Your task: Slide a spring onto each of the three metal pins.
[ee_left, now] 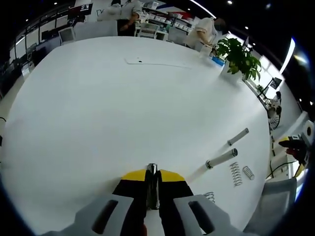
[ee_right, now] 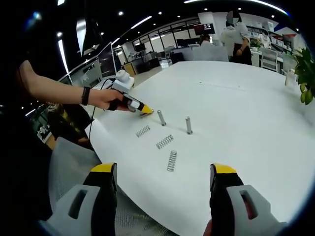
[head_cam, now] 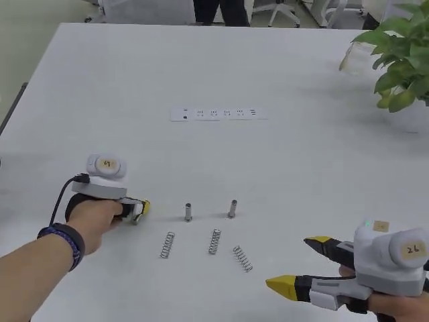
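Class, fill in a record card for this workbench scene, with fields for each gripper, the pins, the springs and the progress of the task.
Left gripper: shut on a pin
Right gripper: open, holding nothing
Upright pins: two, standing bare on the table
Springs: three, lying loose on the near side of the upright pins
Progress: no spring on any pin yet

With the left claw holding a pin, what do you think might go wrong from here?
The right claw is wide open and the springs lie flat and thin; a pinch may flick one away. The two free pins stand upright, unsupported, so a nudge while threading may topple them. The left claw grips its pin at the tips alone, so it may pivot under a spring's push.
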Demonstrator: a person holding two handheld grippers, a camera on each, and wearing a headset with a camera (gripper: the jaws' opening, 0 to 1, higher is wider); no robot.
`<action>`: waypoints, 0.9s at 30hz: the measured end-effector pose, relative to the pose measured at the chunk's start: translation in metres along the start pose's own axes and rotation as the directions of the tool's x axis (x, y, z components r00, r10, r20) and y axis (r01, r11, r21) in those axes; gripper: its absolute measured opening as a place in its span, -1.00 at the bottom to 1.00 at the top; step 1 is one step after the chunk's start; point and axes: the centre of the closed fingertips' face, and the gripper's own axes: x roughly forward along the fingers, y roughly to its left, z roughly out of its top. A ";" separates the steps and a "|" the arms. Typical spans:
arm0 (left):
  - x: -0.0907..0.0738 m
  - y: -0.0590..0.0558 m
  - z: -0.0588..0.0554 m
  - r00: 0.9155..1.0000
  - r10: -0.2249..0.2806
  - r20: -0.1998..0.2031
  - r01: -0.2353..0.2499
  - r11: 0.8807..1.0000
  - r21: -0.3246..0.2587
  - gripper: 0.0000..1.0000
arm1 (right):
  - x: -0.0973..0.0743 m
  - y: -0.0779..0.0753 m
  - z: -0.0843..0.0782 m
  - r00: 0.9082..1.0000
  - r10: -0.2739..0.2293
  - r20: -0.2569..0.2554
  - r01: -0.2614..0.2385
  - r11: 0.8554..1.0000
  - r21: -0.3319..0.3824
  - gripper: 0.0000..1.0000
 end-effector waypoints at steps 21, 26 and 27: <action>-0.021 -0.001 0.005 0.999 0.011 0.042 -0.011 1.000 -0.004 -1.00 | 0.001 0.001 -0.001 1.000 0.003 0.000 -0.003 1.000 0.000 0.51; -0.024 0.001 0.008 0.999 0.015 0.048 -0.015 1.000 0.006 -1.00 | 0.001 0.001 0.000 1.000 0.003 0.003 -0.003 1.000 -0.001 0.51; -0.024 0.001 0.008 0.999 0.015 0.049 -0.015 1.000 0.006 -1.00 | 0.001 0.002 0.000 1.000 0.005 0.004 -0.005 1.000 -0.001 0.51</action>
